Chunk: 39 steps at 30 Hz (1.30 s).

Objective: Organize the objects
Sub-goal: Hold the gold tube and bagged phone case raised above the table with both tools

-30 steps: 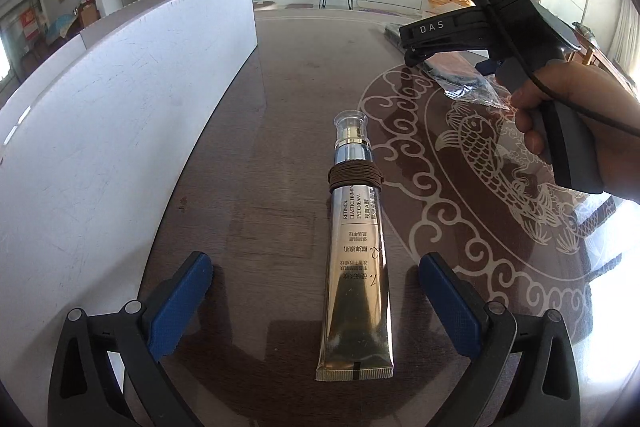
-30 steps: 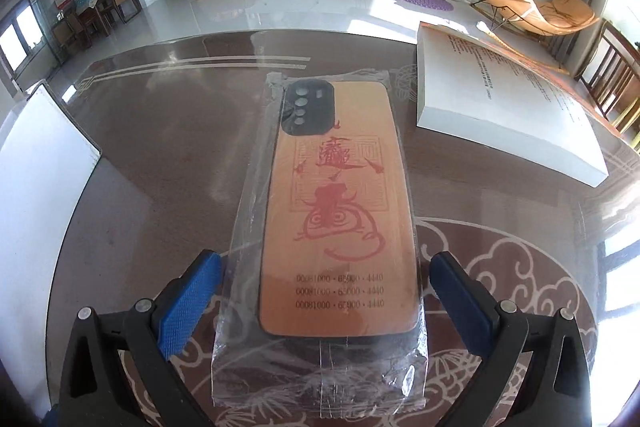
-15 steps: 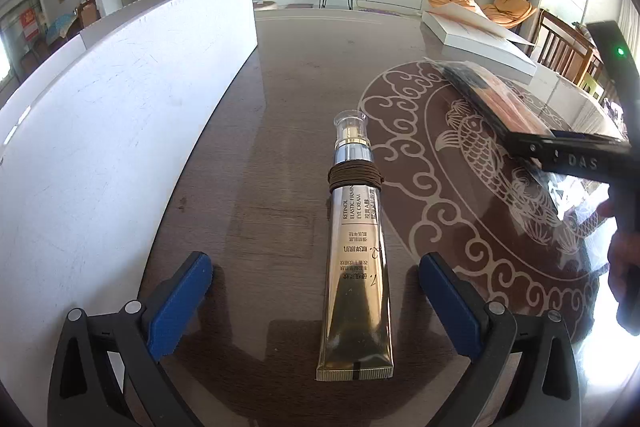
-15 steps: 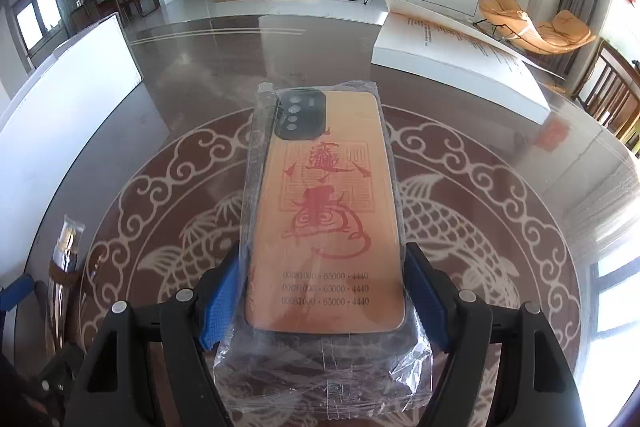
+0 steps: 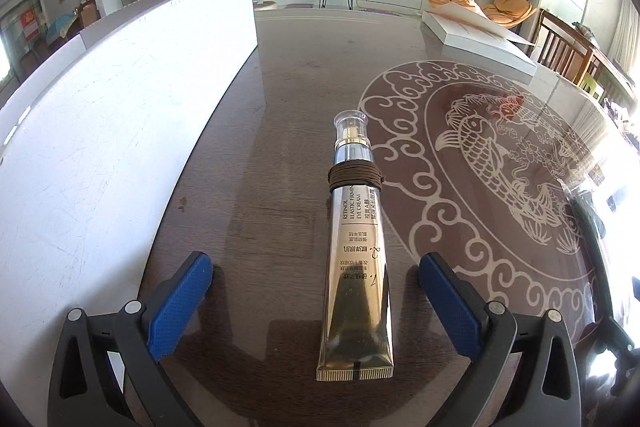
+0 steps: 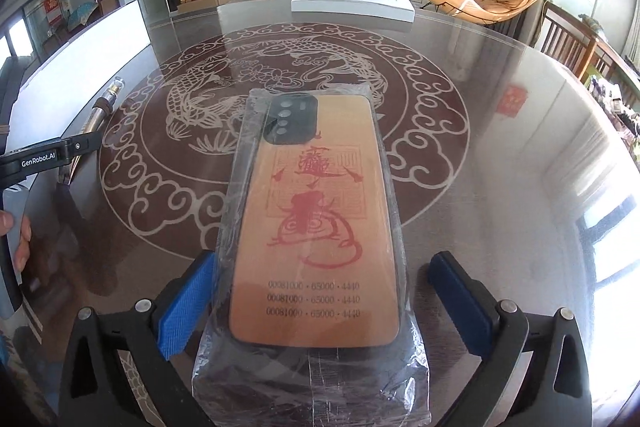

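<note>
Round glass table [image 6: 500,115] w/ fish pattern: R gripper [image 6: 316,311], jaws just reopened wide, straddles bagged phone case [image 6: 316,227] lying flat; L gripper [image 5: 316,303] gapes around gold cream tube [image 5: 356,259], untouched—prob. placing step, next needs regrasp.

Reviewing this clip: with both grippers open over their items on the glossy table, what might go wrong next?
1. The phone case sits in a loose plastic bag; the right gripper, jaws just reopened, may pinch film only.
2. The eye cream tube is smooth and rounded; the left gripper might squeeze it sideways.
</note>
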Motion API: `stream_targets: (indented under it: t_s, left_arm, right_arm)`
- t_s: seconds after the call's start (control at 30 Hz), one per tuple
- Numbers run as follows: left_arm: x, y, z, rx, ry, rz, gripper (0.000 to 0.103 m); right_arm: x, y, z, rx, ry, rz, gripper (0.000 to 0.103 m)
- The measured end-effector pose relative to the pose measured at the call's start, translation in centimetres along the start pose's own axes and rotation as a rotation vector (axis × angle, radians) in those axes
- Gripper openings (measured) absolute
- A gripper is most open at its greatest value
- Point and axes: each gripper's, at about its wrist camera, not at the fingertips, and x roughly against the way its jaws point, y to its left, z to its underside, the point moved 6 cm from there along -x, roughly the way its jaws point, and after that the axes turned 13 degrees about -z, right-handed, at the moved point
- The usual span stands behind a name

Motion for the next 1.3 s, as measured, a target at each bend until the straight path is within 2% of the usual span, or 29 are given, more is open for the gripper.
stream_targets:
  t_s: [0.63, 0.67, 0.73, 0.8, 0.9, 0.97, 1.0, 1.07, 1.17, 1.3]
  left_arm:
    - [0.1, 0.1, 0.0, 0.001, -0.001, 0.006, 0.103]
    - [0.1, 0.0, 0.1, -0.025, -0.003, 0.014, 0.103]
    - [0.1, -0.4, 0.1, -0.092, 0.017, 0.059, 0.103]
    - [0.0, -0.7, -0.1, -0.119, 0.052, 0.069, 0.103]
    - [-0.7, -1.3, -0.9, -0.135, 0.099, 0.065, 0.103]
    - [-1.0, -1.5, -1.5, -0.164, 0.112, 0.075, 0.103]
    - [-0.8, -1.4, -1.9, -0.171, 0.078, 0.087, 0.096]
    - [0.4, -1.2, -2.0, -0.167, -0.002, 0.099, 0.029]
    - [1.2, -0.6, -1.3, -0.140, -0.030, 0.135, 0.026]
    - [4.0, 1.2, 0.2, -0.051, -0.094, 0.191, 0.026]
  right_arm:
    - [-0.5, -0.2, -0.2, 0.007, -0.003, -0.008, 0.103]
    - [-0.6, -0.2, -0.3, 0.005, 0.014, -0.013, 0.103]
    - [-1.2, -0.3, -0.8, 0.008, 0.125, -0.027, 0.103]
    - [-1.8, -0.7, -1.9, -0.024, 0.225, -0.065, 0.103]
    - [-3.2, -1.5, -3.7, -0.045, 0.309, -0.068, 0.103]
    - [-4.1, -1.5, -4.7, -0.008, 0.317, -0.062, 0.102]
    - [-4.2, -1.3, -5.0, 0.016, 0.309, -0.056, 0.093]
    - [-3.7, -0.5, -5.4, 0.069, 0.280, -0.060, 0.078]
    - [-2.7, 0.2, -4.5, 0.084, 0.271, -0.076, 0.077]
    - [0.2, 1.3, -3.7, 0.056, 0.185, -0.131, 0.077]
